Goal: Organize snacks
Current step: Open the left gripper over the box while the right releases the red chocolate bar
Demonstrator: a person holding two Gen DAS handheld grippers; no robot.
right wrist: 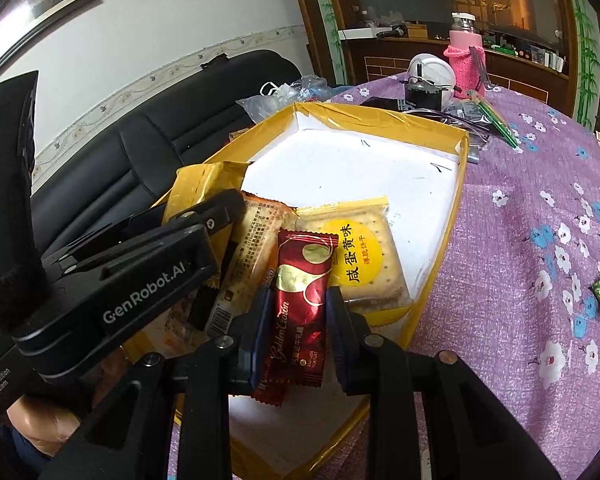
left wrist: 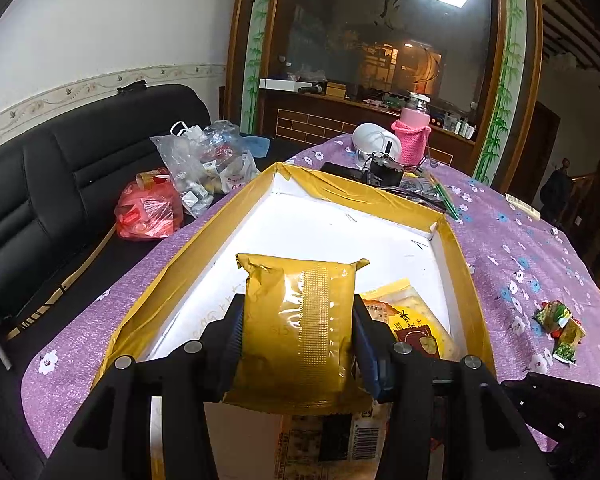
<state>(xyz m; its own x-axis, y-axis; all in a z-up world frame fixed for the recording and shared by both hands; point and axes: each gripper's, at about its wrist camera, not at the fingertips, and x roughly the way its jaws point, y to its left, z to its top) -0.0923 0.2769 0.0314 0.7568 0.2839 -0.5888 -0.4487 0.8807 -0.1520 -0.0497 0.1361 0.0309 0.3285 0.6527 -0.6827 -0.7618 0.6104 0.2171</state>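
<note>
Home living room; black sofa [left wrist: 72,168]; floral tablecloth [left wrist: 512,248]

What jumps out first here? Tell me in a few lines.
The gold snack packet stands out, clamped upright in the left gripper over the near end of the yellow-rimmed box. Next, the dark red wrapped bar pinched in the right gripper above the same box, just in front of a cracker pack with a round yellow label lying inside.
</note>
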